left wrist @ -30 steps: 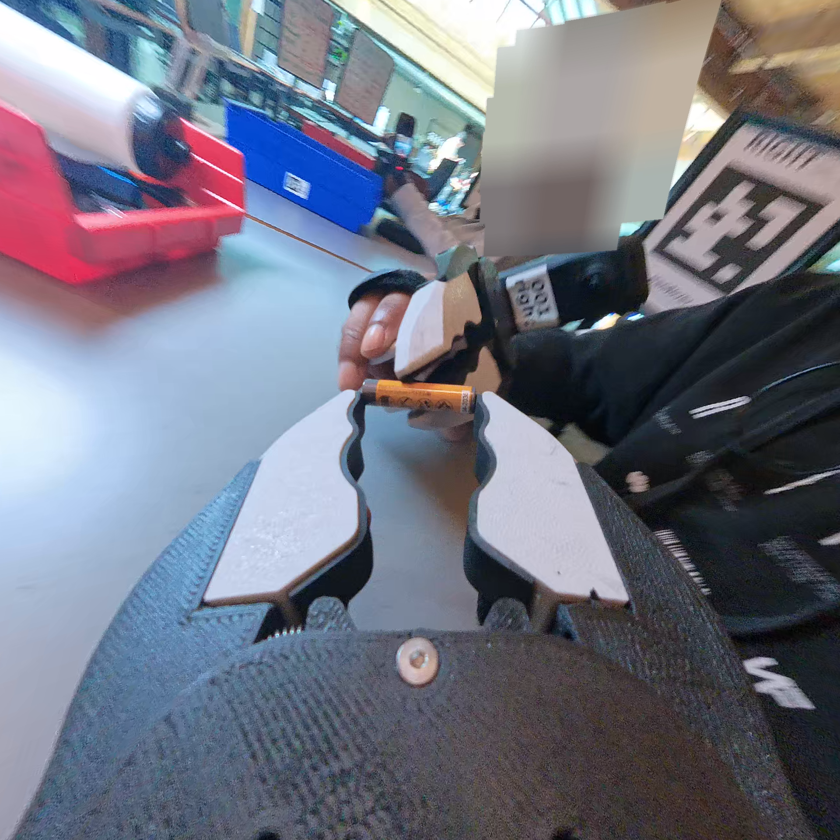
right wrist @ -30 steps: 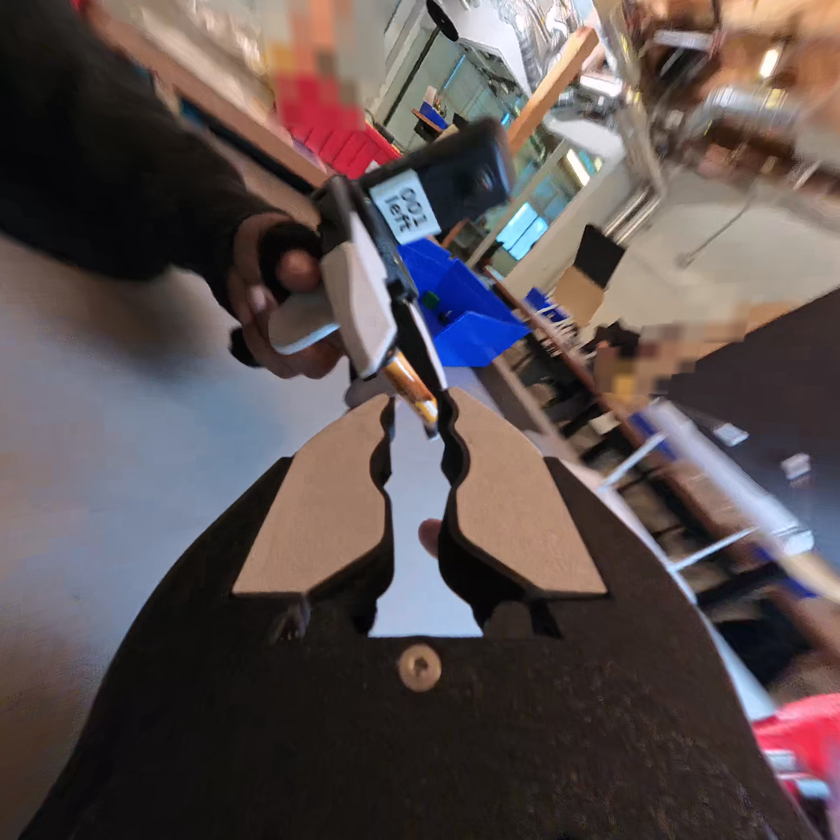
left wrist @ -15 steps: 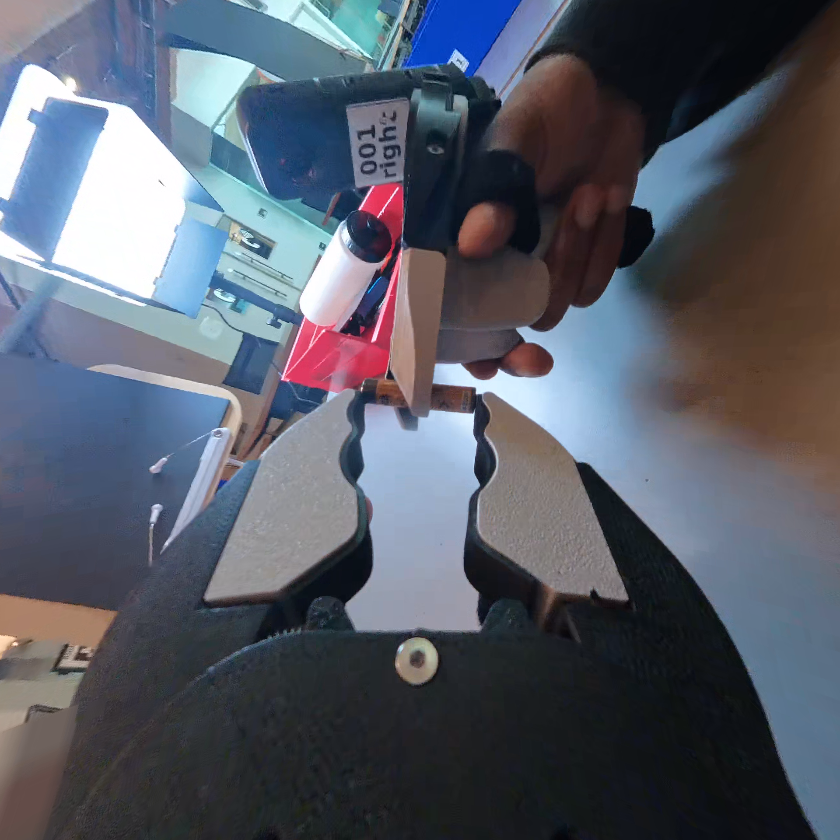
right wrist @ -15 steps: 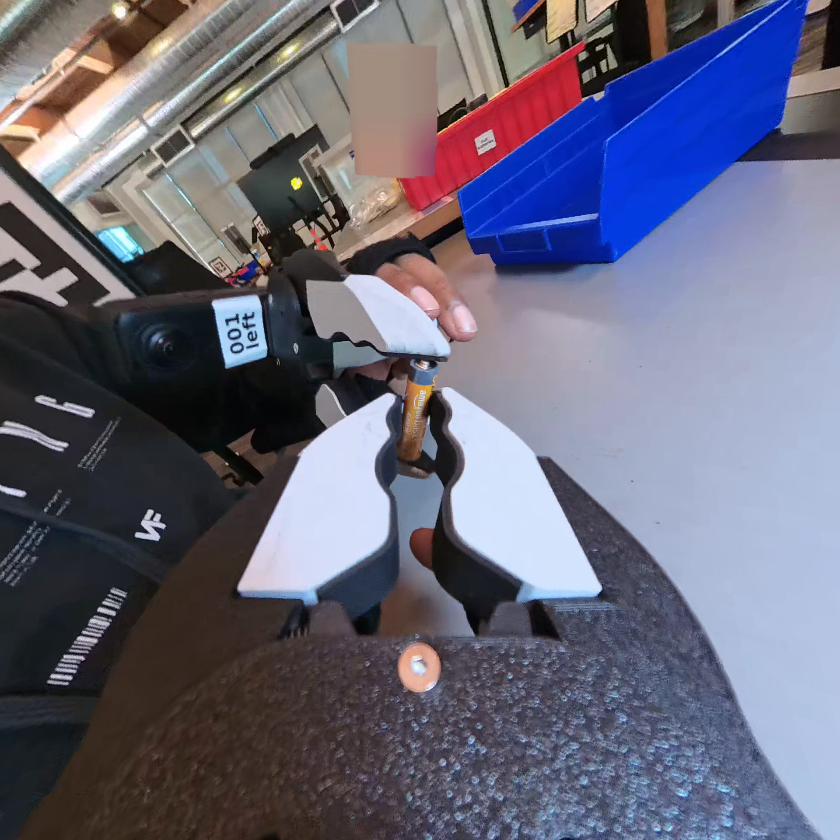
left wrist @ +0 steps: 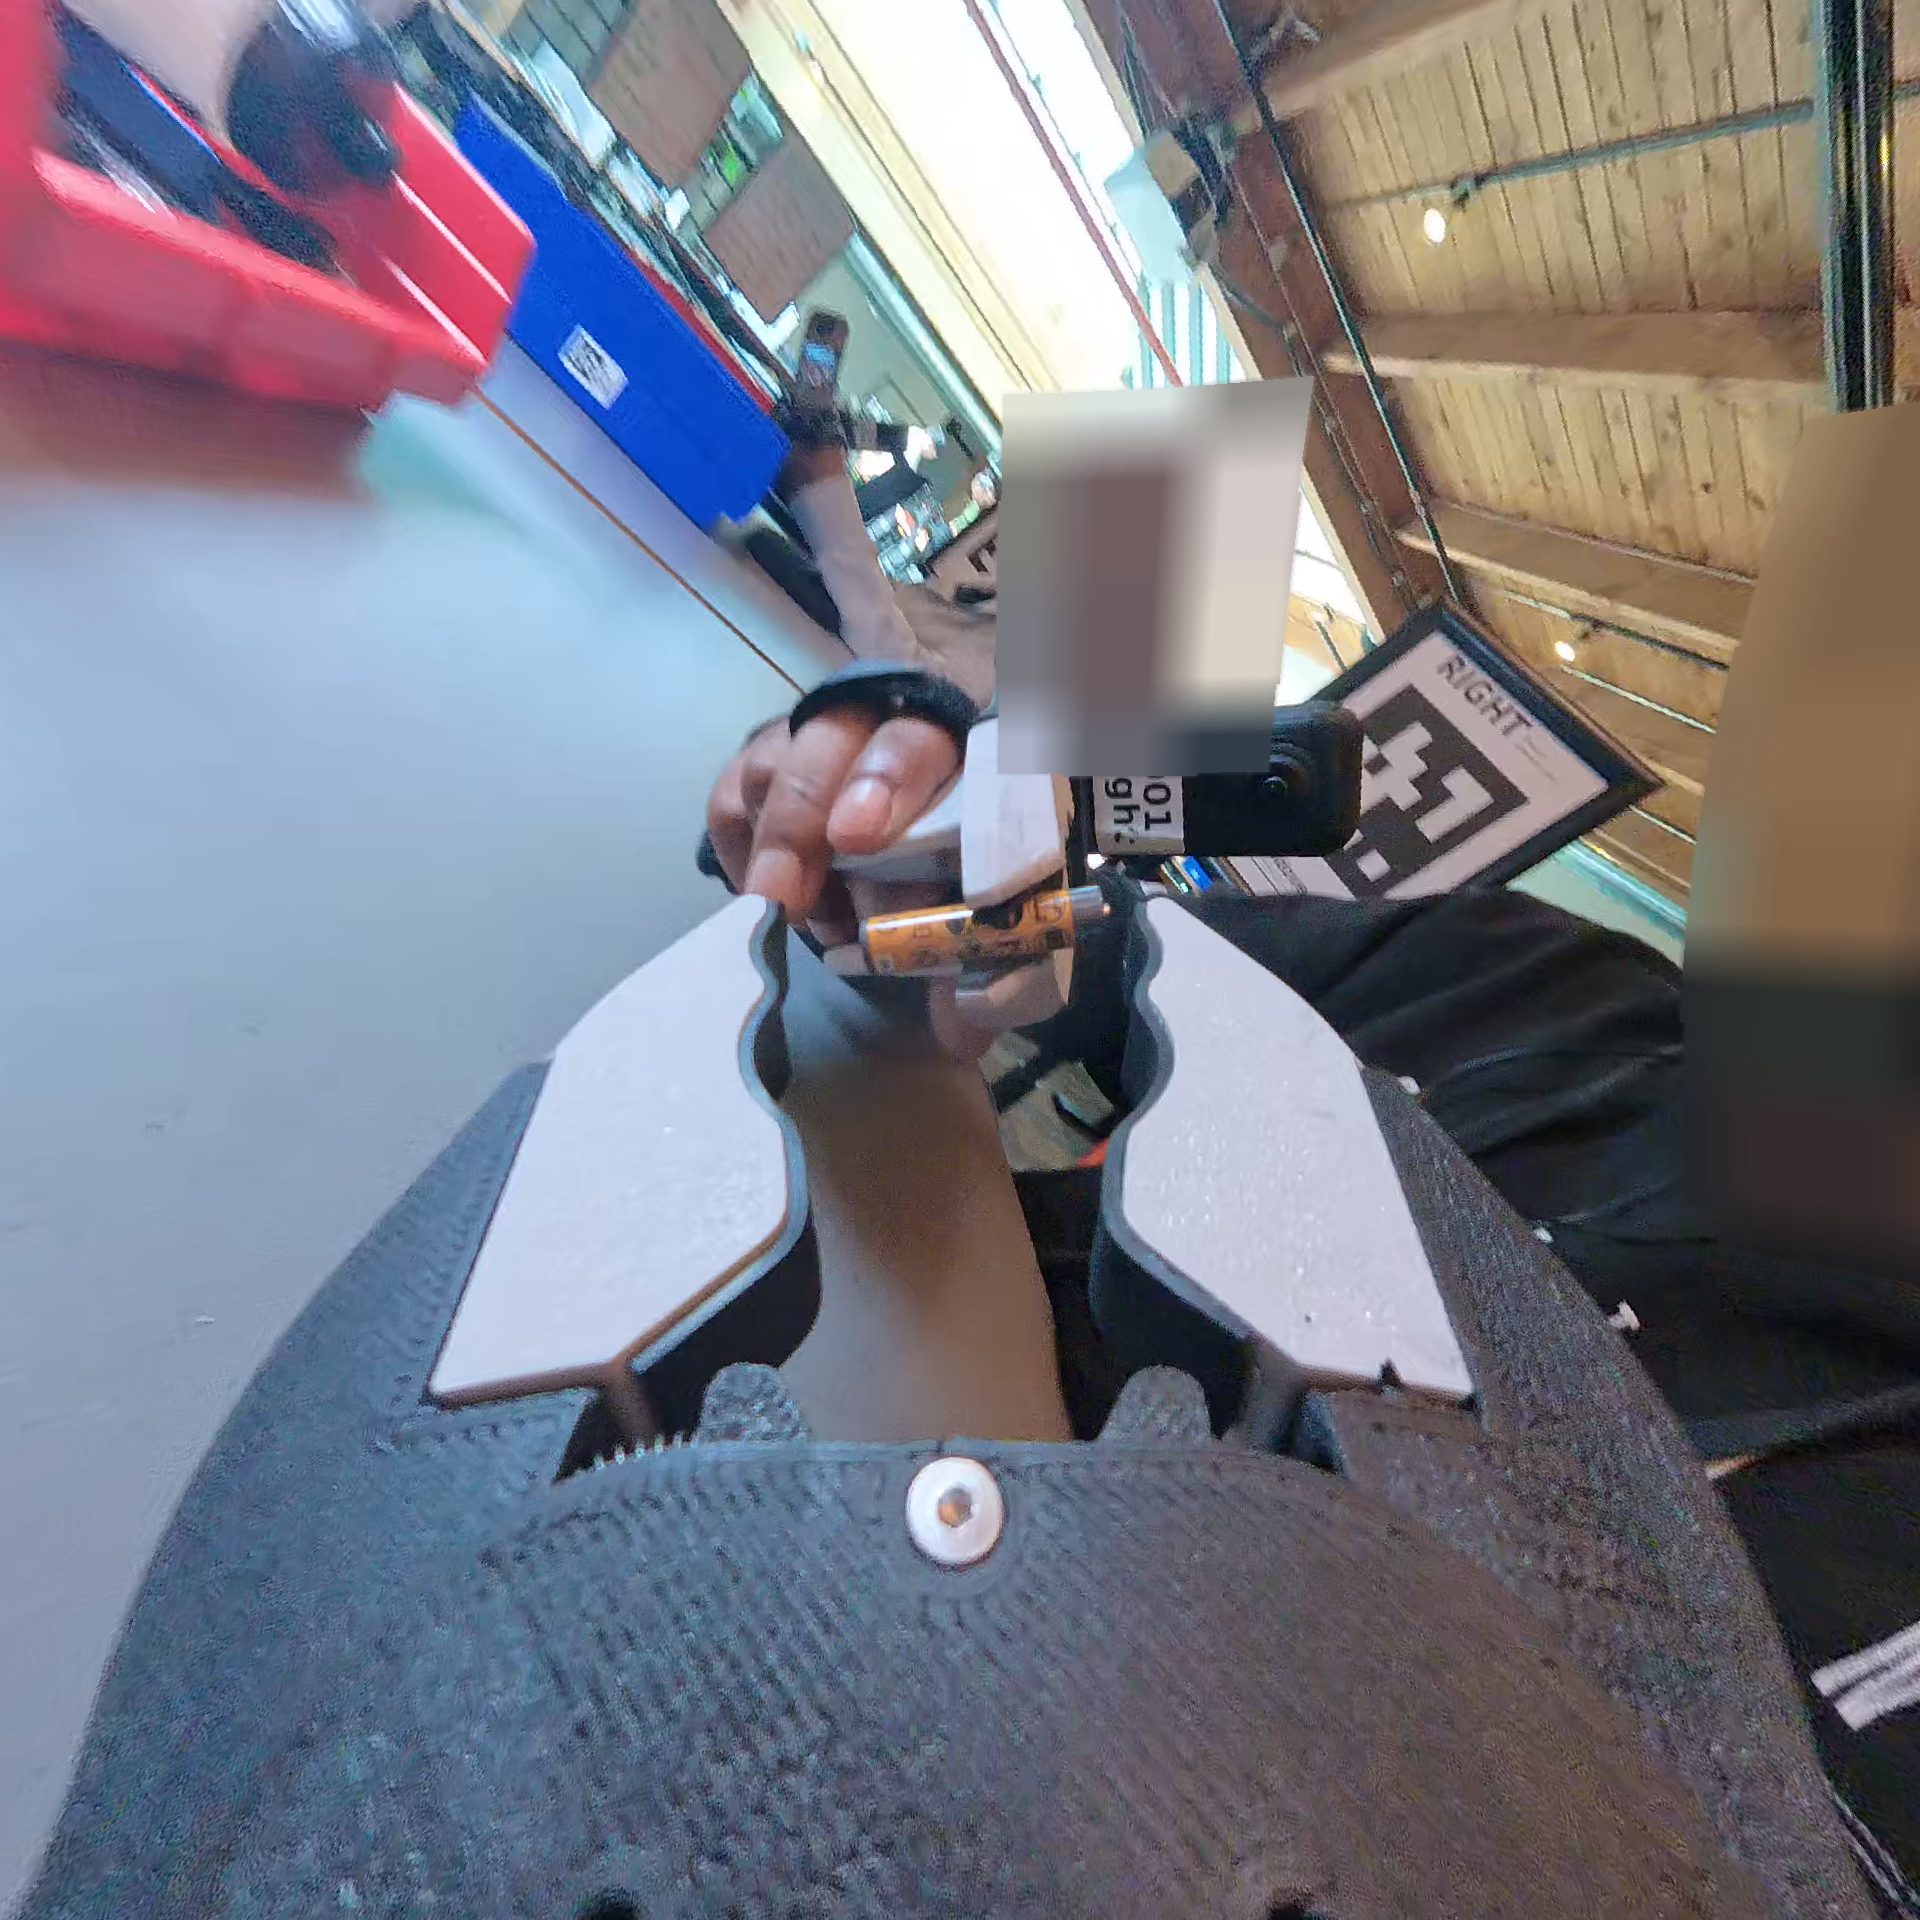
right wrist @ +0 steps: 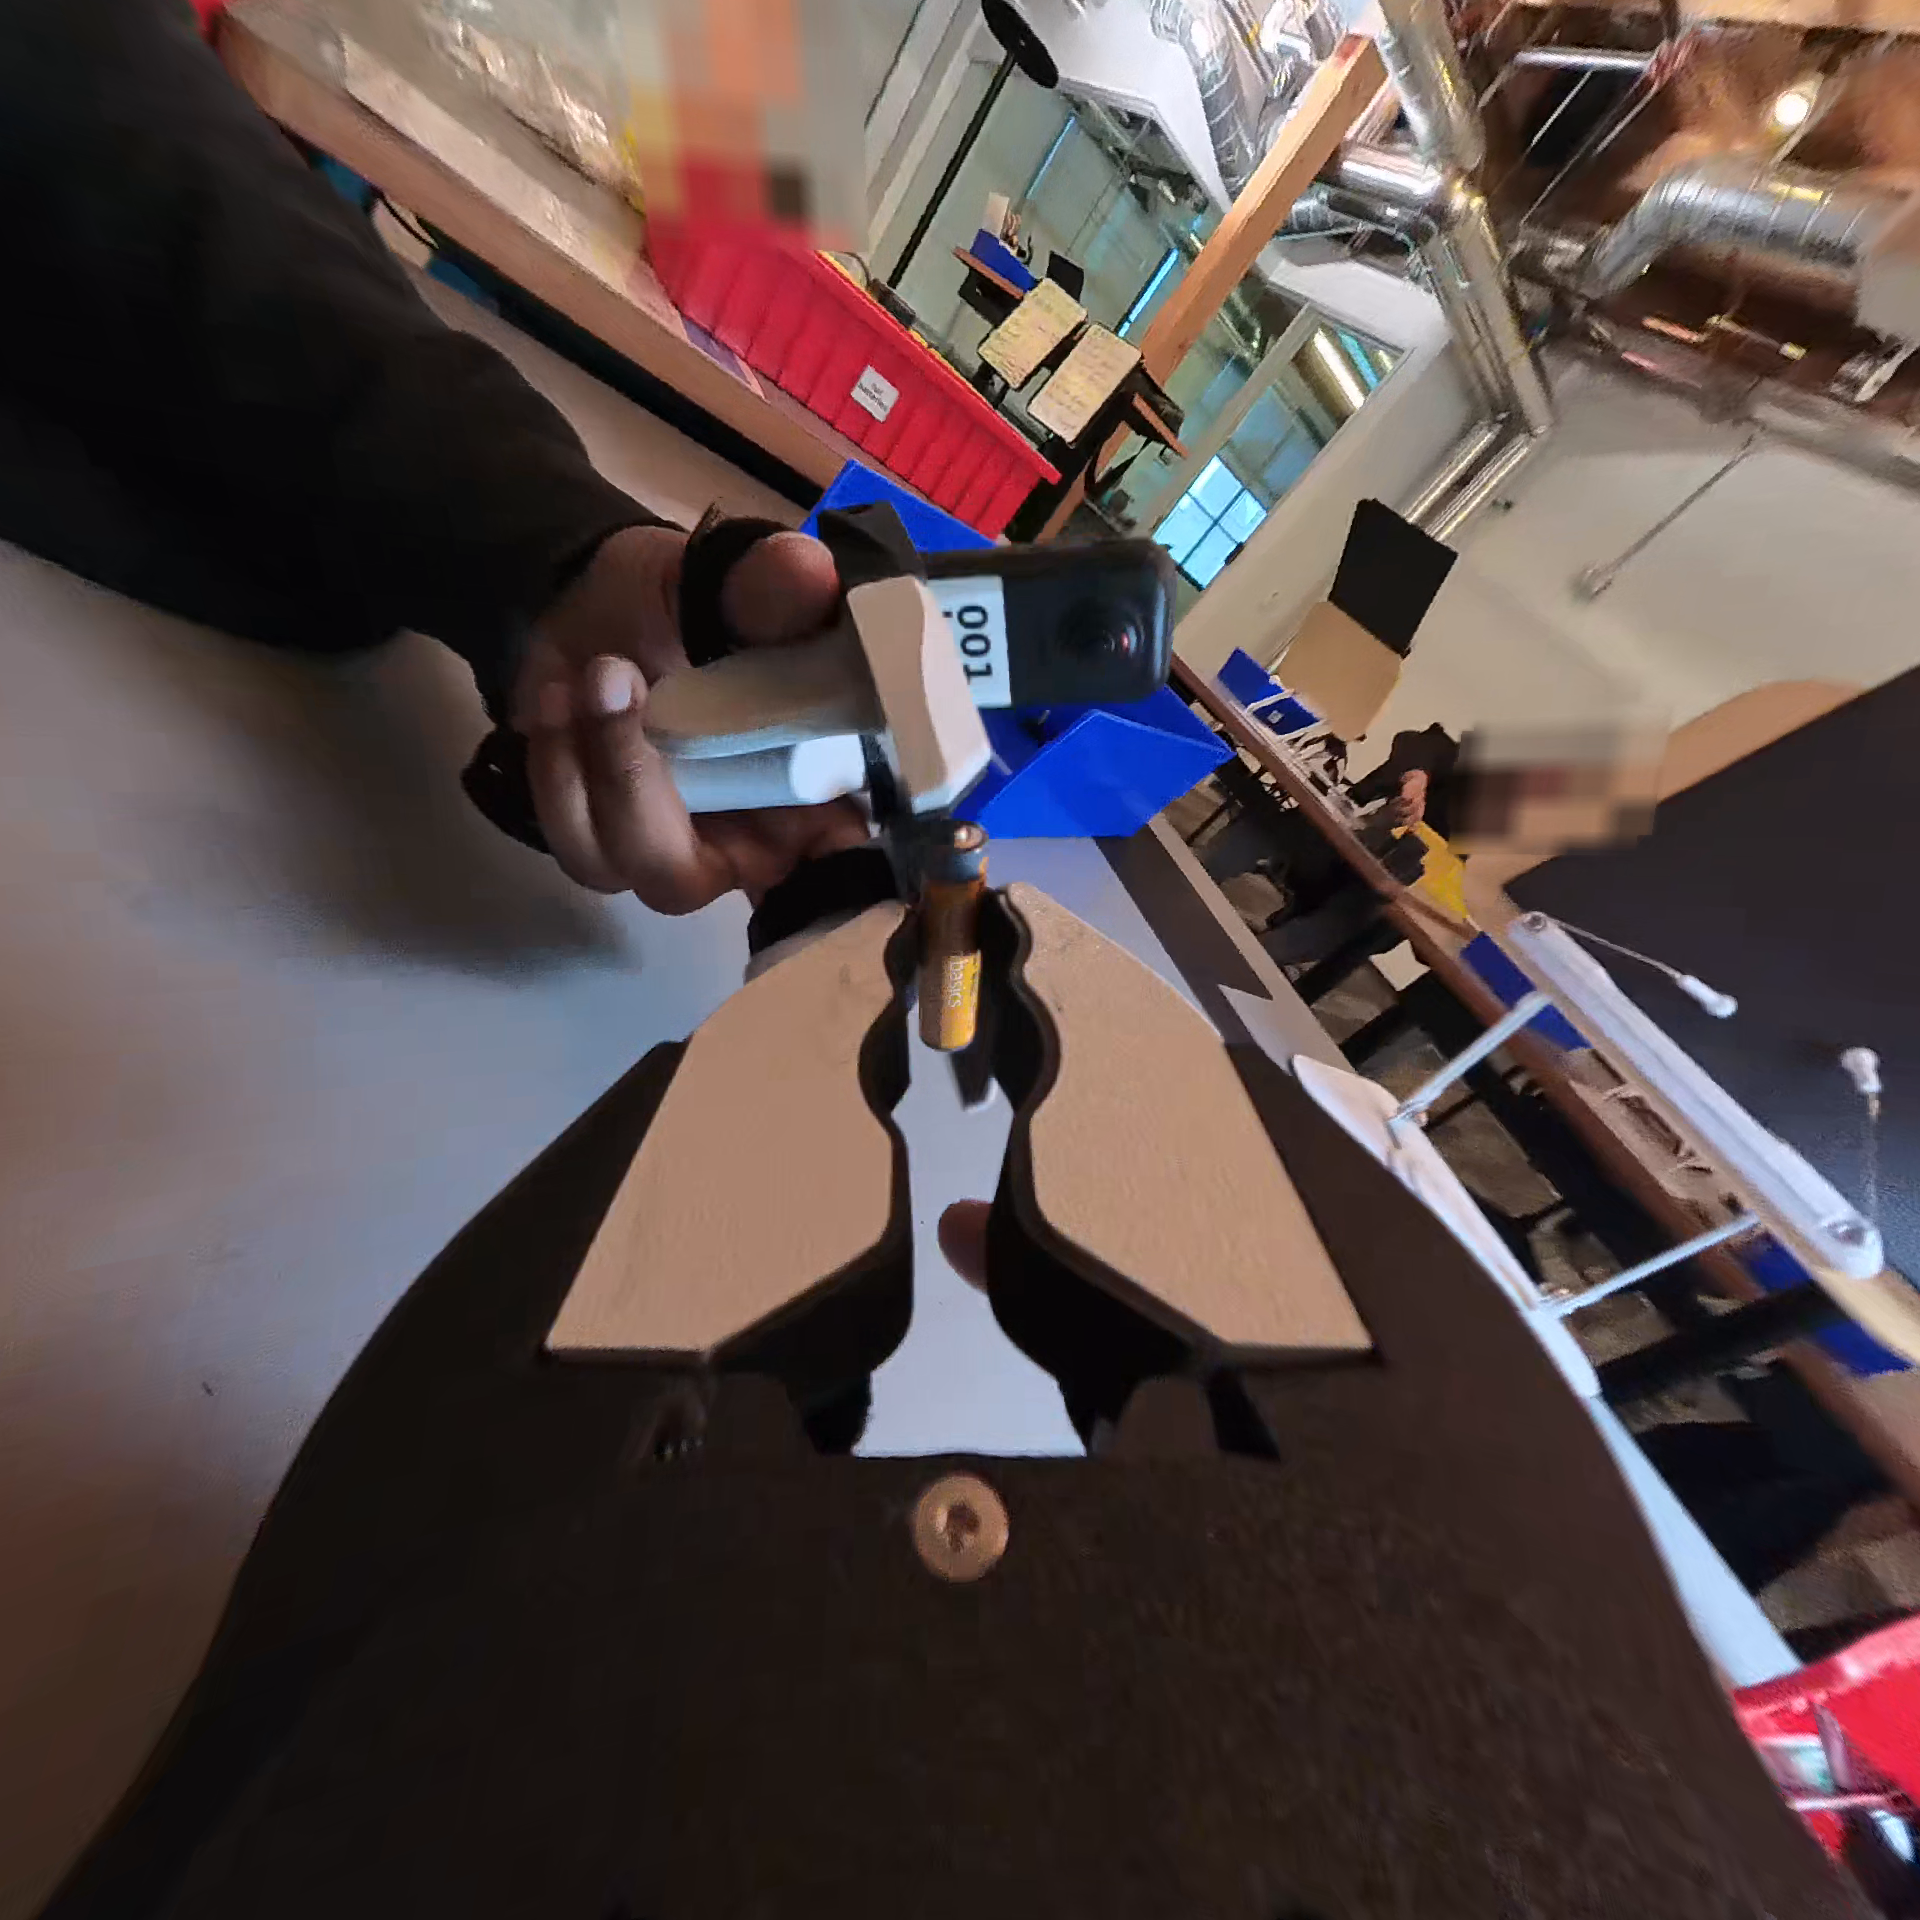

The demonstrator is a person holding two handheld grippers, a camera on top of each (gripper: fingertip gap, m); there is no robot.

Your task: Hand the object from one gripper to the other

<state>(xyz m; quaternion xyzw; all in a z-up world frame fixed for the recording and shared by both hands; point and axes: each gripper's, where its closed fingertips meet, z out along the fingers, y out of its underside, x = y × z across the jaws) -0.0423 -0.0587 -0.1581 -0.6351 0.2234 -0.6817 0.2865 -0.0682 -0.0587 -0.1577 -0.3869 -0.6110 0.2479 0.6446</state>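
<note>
Right wrist view: one battery (right wrist: 951, 971).

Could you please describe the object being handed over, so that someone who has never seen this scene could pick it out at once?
Above the grey tabletop, find the two hand-held claws meeting tip to tip. Between the pale fingers of the right claw sits a small orange and black cylindrical battery, pinched across its body. It is the only orange thing there, with a bare metal cap at its end, and the left claw stands open around it.
</note>
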